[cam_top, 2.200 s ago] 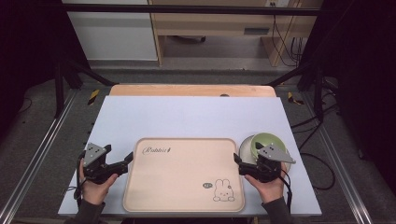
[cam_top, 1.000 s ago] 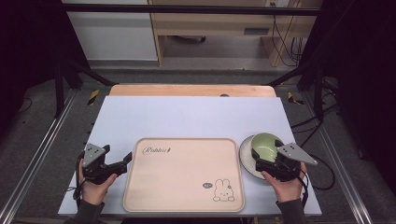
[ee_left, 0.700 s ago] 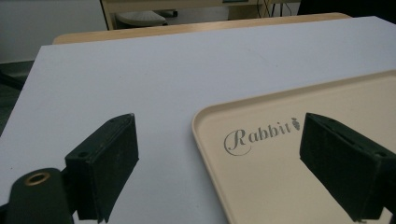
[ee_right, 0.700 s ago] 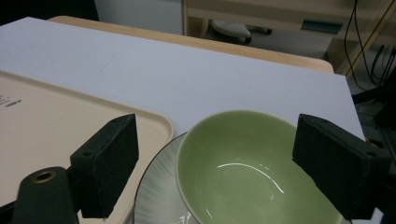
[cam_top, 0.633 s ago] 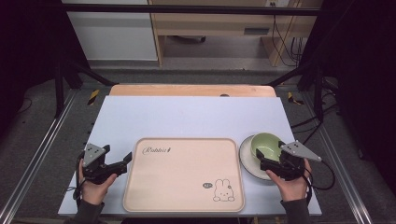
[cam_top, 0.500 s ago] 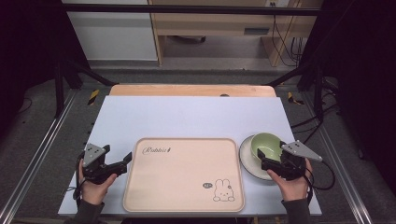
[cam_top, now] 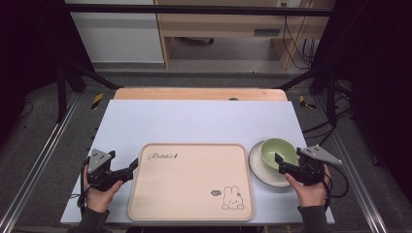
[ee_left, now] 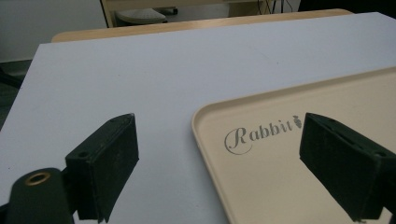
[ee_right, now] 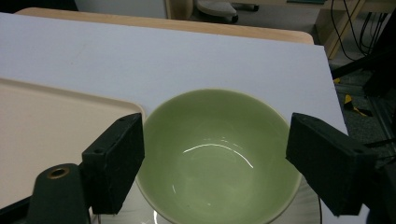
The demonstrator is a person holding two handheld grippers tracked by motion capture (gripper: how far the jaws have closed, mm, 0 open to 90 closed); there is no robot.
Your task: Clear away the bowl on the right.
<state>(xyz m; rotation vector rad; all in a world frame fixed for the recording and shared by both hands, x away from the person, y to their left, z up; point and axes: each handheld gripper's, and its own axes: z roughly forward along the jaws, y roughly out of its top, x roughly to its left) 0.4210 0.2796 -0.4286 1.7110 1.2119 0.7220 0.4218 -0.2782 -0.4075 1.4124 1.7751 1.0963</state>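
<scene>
**Watch the bowl's rim and the plate beneath it**

Your right gripper (cam_top: 281,164) hovers at the near right edge of the green bowl (cam_top: 279,151), which sits on a white plate (cam_top: 259,171) just right of the beige rabbit tray (cam_top: 192,180). Its jaws stand wide and have just been closing a little, with nothing pressed between the pads. In the right gripper view the green bowl (ee_right: 219,154) lies straight ahead and slightly below, its rim stretching almost from one pad to the other, so the fit looks tight.

The likely trouble: if you push forward at this height, one pad may strike the rim rather than straddle it, and the bowl could slide across the glossy plate or drag the plate toward the table edge. Pinching a curved, glazed wall with flat pads may also let the bowl slip or tip as you lift. A grip over one side of the rim, one pad inside and one outside, would probably hold better.

Your left gripper (cam_top: 131,170) rests at the tray's left edge, jaws wide apart and empty; in the left gripper view the tray's corner (ee_left: 205,122) lies between the pads, untouched. Nudging it sideways could shove the tray into the plate.
</scene>
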